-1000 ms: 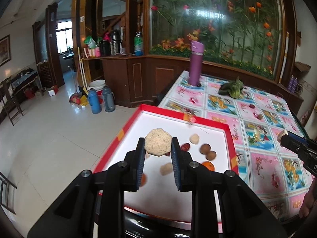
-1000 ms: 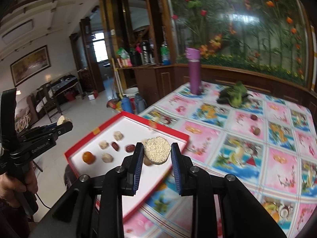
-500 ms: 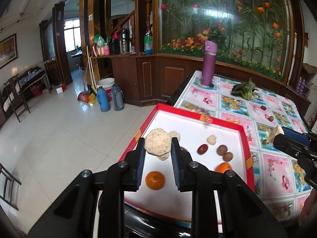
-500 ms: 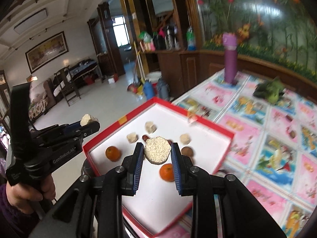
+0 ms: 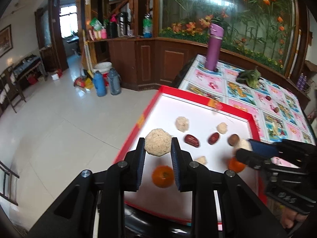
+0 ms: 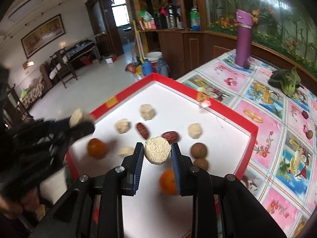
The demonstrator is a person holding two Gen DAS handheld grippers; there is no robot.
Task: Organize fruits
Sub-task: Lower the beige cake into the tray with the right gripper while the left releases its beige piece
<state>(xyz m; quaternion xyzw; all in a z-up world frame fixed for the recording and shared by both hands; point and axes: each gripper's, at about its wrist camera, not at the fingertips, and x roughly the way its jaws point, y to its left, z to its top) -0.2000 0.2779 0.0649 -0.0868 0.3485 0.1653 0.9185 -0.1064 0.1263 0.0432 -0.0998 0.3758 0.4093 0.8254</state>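
A white tray with a red rim (image 5: 188, 97) (image 6: 233, 117) lies at the table's corner. It holds two oranges (image 5: 162, 176) (image 6: 96, 147), two red dates (image 5: 191, 140) (image 6: 142, 130), brown longans (image 6: 198, 150) and several beige pieces (image 5: 182, 124). My left gripper (image 5: 158, 141) is shut on a round beige rice cake (image 5: 158, 147) above the tray's near left part. My right gripper (image 6: 157, 146) is shut on a similar rice cake (image 6: 157, 153) above the tray's middle. Each gripper shows blurred at the edge of the other's view.
A purple bottle (image 5: 214, 45) (image 6: 243, 39) and a green leafy vegetable (image 5: 250, 77) (image 6: 287, 81) stand at the far end of the patterned tablecloth. Two loose fruits (image 6: 305, 114) lie on the cloth right of the tray. The table drops to tiled floor at left.
Both grippers have come lower and closer to the tray with their rice cakes. The right gripper has swung in from the right to over the tray's middle.
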